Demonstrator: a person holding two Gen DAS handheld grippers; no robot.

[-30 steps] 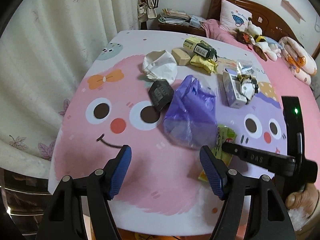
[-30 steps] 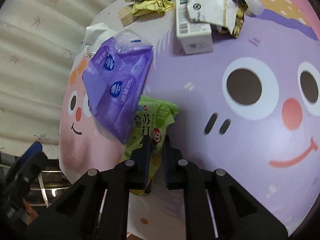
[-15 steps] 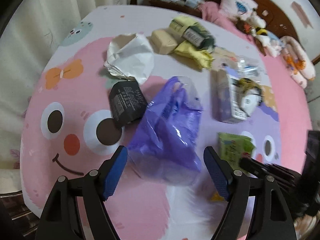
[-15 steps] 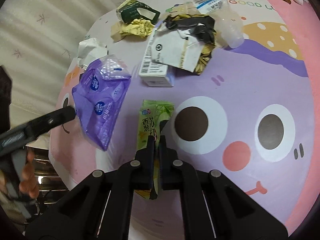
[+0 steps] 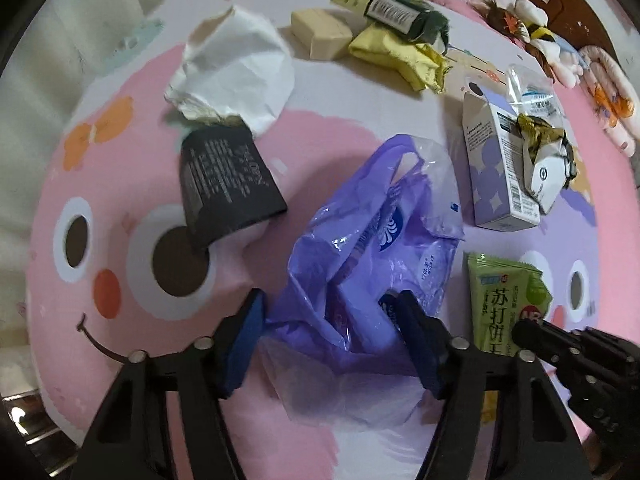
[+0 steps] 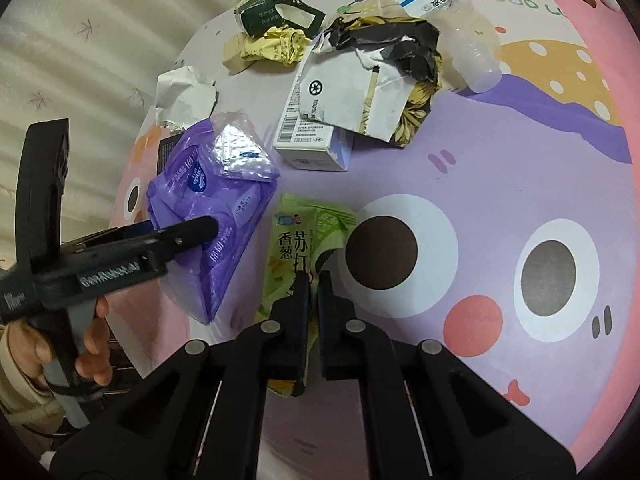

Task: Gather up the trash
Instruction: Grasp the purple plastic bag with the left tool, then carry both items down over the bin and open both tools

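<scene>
A crumpled purple plastic bag [image 5: 372,248] lies on the cartoon tablecloth [image 5: 132,320]. My left gripper [image 5: 330,320] is open and low over it, with the bag's near end between the two blue fingers. To its right lies a green cracker packet [image 6: 304,232]. My right gripper [image 6: 313,280] is shut on the packet's near half. The packet [image 5: 504,300] and the right gripper's black fingers [image 5: 560,340] also show in the left wrist view. One left finger [image 6: 196,232] rests against the purple bag [image 6: 212,200] in the right wrist view.
Further back lie crumpled white paper [image 5: 236,68], a black packet [image 5: 228,188], a beige block [image 5: 320,34], a yellow wrapper [image 5: 400,56], a dark green box [image 5: 400,12], a torn purple-white carton [image 5: 496,168] and a clear bottle [image 6: 444,12]. A hand [image 6: 92,344] holds the left gripper. Curtains hang left.
My left gripper has moved forward and down until its fingers straddle the purple bag. The right gripper has stayed shut on the green packet, which now lies clear of the bag.
</scene>
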